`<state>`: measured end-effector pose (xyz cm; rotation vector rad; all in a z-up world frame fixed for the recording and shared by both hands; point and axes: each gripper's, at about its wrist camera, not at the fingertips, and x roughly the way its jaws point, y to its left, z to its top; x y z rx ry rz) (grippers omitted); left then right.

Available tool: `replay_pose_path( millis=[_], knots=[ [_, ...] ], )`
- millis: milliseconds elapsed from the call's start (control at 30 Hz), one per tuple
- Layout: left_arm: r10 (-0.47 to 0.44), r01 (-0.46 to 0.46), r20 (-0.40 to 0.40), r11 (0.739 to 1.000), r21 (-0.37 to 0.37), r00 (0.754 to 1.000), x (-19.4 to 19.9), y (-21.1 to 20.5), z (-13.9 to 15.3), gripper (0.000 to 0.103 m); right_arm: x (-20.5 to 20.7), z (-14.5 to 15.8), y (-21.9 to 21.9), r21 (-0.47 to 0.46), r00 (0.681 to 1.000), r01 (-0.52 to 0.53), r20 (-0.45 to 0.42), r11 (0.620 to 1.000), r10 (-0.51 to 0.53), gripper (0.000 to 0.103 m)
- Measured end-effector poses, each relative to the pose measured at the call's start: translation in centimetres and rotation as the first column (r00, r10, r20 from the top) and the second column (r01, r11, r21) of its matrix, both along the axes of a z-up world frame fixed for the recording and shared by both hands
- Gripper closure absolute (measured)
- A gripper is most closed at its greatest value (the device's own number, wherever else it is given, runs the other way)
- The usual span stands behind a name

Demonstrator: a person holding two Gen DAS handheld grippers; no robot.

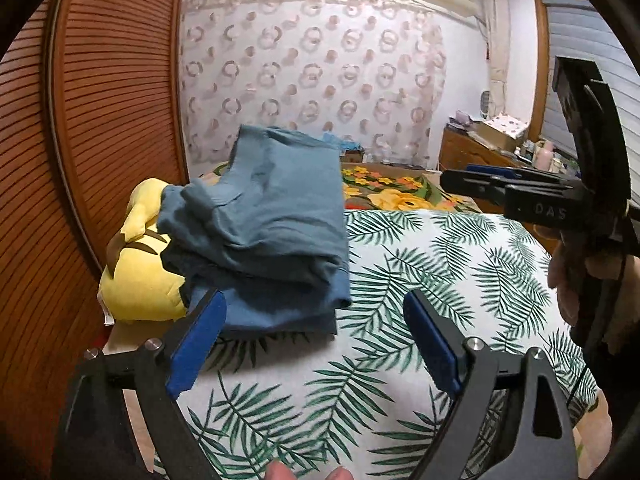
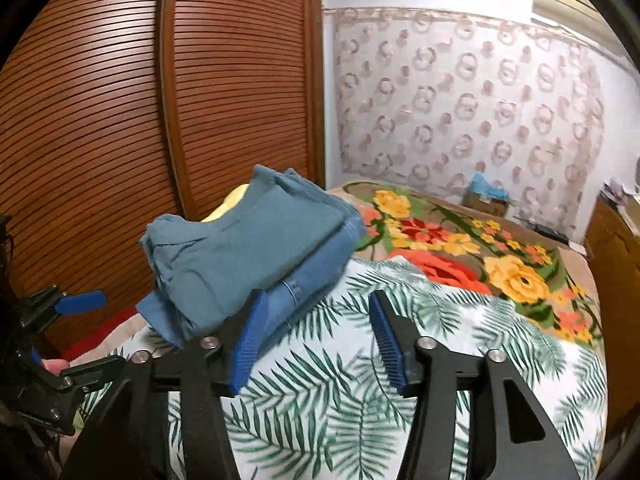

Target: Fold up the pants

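— Where are the pants?

— Folded, the pants sit on a denim pair at the bed's left edge, leaning against a yellow plush toy. My left claw and right claw are both spread wide, holding nothing.

— Risk?

— I judge the stack top-heavy; a nudge from either claw could tip it off the edge.

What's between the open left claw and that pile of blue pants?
Only bare palm-leaf sheet, seen in the left wrist view, separates the left gripper from the folded pants.
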<state>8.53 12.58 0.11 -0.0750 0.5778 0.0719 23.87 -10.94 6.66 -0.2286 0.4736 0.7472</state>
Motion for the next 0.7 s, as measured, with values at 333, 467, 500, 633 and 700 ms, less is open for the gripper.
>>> replay_pose_path(
  millis=[333, 467, 500, 633, 700],
  knots=[
    [-0.055, 0.055, 0.007, 0.998, 0.023, 0.998, -1.1, -3.3, 0.3, 0.013, -4.8, -0.1, -4.0, 0.023, 0.994, 0.105, -0.003, 0.994, -0.105, 0.038],
    [-0.093, 0.093, -0.004, 0.996, 0.008, 0.996, -1.3, -4.8, 0.2, 0.013, -7.1, -0.4, -5.1, 0.011, 0.99, 0.144, -0.003, 0.99, -0.144, 0.038],
    [-0.099, 0.099, -0.008, 0.995, 0.01, 0.995, -1.3, -5.3, 0.2, 0.013, -7.8, -0.3, -5.3, 0.009, 0.988, 0.154, 0.001, 0.988, -0.154, 0.038],
    [-0.116, 0.116, -0.004, 0.993, 0.007, 0.993, -1.6, -6.8, 0.3, 0.013, -10.3, -0.2, -6.2, 0.019, 0.982, 0.191, 0.001, 0.981, -0.191, 0.038],
    [-0.125, 0.125, 0.0, 0.992, 0.006, 0.992, -1.9, -7.5, 0.4, 0.013, -11.3, -0.1, -6.6, 0.023, 0.977, 0.214, -0.001, 0.977, -0.214, 0.038]
  ],
)
